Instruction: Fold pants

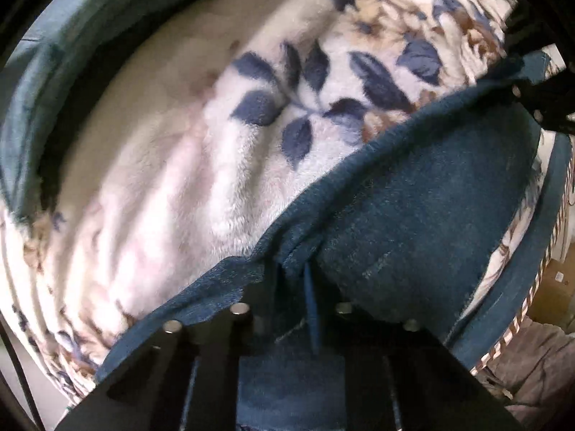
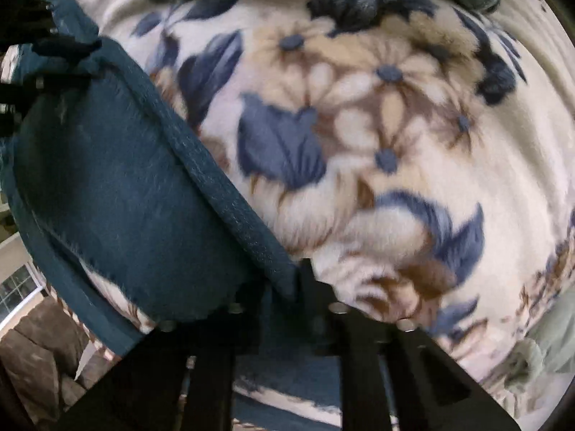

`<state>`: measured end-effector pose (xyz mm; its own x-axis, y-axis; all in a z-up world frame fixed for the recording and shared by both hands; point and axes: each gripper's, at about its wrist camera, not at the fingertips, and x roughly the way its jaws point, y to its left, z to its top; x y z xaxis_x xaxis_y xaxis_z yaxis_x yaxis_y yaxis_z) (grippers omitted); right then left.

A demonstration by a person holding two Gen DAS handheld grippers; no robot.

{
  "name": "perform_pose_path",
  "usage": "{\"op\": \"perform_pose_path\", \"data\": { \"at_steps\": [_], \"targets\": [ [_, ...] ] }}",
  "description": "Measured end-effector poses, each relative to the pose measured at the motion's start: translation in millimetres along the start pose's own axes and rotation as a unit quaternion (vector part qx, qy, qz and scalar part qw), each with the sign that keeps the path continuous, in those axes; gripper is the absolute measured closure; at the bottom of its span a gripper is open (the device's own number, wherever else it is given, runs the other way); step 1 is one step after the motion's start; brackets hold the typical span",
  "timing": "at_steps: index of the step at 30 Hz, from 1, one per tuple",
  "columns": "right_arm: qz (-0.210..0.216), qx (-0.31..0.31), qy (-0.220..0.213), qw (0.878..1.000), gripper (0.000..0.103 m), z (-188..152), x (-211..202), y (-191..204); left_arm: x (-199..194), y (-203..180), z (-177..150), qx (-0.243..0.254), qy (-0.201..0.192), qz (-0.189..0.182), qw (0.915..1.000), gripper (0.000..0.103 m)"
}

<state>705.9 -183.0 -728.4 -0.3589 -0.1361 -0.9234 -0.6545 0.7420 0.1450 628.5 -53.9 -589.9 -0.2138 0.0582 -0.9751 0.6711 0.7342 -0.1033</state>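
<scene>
Pants held up at both ends over the blanket

Left gripper [image 1: 293, 269]: I read the jaws as closed on a bunched edge of the pants [image 1: 424, 194]. Teal cloth is pinched between the fingers, and more of it lies over the gripper body below.

Right gripper [image 2: 293, 283]: jaws closed on the pants [image 2: 118, 186] as well. A hemmed, ribbed edge runs down into the pinch from the upper left.

Pants: dark teal, fleecy on the side facing both cameras. I see them stretched between the two grippers as one broad, sagging panel, raised off the blanket. In the left wrist view the panel runs from the jaws up to the right gripper [image 1: 539, 104] at the upper right edge; in the right wrist view it runs up to the left gripper [image 2: 46, 61] at the upper left edge. A second fold of the same cloth hangs below the panel in both views.

Blanket [image 1: 172, 151]: plush, cream, printed with navy leaves and tan flowers [image 2: 384, 107]; it fills the ground behind the pants in both views.

Other teal cloth [image 1: 54, 64]: bunched along the blanket's far left edge in the left wrist view. Whether it belongs to the pants I cannot tell.

Brown upholstery [image 2: 39, 352]: lower left corner of the right wrist view, with a window [image 2: 18, 291] just above it.
</scene>
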Motion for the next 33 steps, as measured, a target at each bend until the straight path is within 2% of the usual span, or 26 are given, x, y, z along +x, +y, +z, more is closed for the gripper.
{"op": "perform_pose_path", "data": {
  "at_steps": [5, 7, 10, 11, 13, 14, 15, 16, 18, 20, 23, 26, 28, 30, 31, 32, 33],
  "targets": [
    [0.008, 0.026, -0.027, 0.999, 0.095, -31, -17, 13, -45, 2, -27, -0.038, -0.049, 0.007, 0.9981, 0.097],
    [0.017, 0.043, -0.044, 0.998, 0.096, -53, -29, 15, -62, 3, -42, -0.061, -0.063, 0.005, 0.9962, 0.098],
    [0.031, 0.074, -0.073, 0.994, 0.097, -75, -54, 19, -94, -7, -77, -0.111, -0.091, 0.001, 0.9896, 0.098],
    [0.033, 0.083, -0.08, 0.993, 0.097, -79, -60, 17, -109, -12, -97, -0.143, -0.099, -0.007, 0.9848, 0.098],
    [0.038, 0.1, -0.099, 0.989, 0.097, -104, -68, 32, -125, -32, -129, -0.177, -0.107, -0.012, 0.9783, 0.098],
    [0.036, 0.103, -0.105, 0.988, 0.097, -118, -73, 41, -129, -47, -149, -0.201, -0.113, -0.018, 0.9728, 0.098],
    [0.037, 0.107, -0.111, 0.987, 0.097, -132, -76, 53, -118, -71, -159, -0.227, -0.115, -0.029, 0.9667, 0.098],
    [0.039, 0.113, -0.113, 0.986, 0.097, -147, -77, 66, -118, -84, -185, -0.263, -0.116, -0.049, 0.9565, 0.098],
    [0.041, 0.118, -0.113, 0.986, 0.097, -176, -68, 96, -80, -134, -180, -0.306, -0.111, -0.059, 0.9437, 0.101],
    [0.035, 0.134, -0.1, 0.985, 0.097, -204, -50, 118, -41, -152, -208, -0.359, -0.085, -0.095, 0.9245, 0.102],
    [0.035, 0.151, -0.079, 0.985, 0.097, -227, -11, 146, 18, -174, -240, -0.415, -0.042, -0.123, 0.9007, 0.102],
    [0.039, 0.163, -0.063, 0.984, 0.097, -235, 29, 165, 46, -181, -257, -0.437, -0.023, -0.132, 0.8892, 0.102],
    [0.021, 0.156, -0.058, 0.986, 0.097, -227, 48, 174, 44, -178, -262, -0.447, -0.026, -0.137, 0.8836, 0.101],
    [0.012, 0.158, -0.055, 0.986, 0.097, -223, 63, 177, 18, -163, -273, -0.464, -0.054, -0.13, 0.8748, 0.1],
    [0.015, 0.159, -0.046, 0.986, 0.096, -220, 70, 176, 2, -151, -277, -0.478, -0.07, -0.132, 0.8659, 0.1],
    [0.017, 0.162, -0.041, 0.986, 0.096, -218, 73, 175, -15, -135, -280, -0.501, -0.089, -0.137, 0.8497, 0.1],
    [0.028, 0.17, -0.035, 0.984, 0.09, -217, 74, 172, -33, -118, -284, -0.525, -0.112, -0.14, 0.8321, 0.099]
  ]
}}
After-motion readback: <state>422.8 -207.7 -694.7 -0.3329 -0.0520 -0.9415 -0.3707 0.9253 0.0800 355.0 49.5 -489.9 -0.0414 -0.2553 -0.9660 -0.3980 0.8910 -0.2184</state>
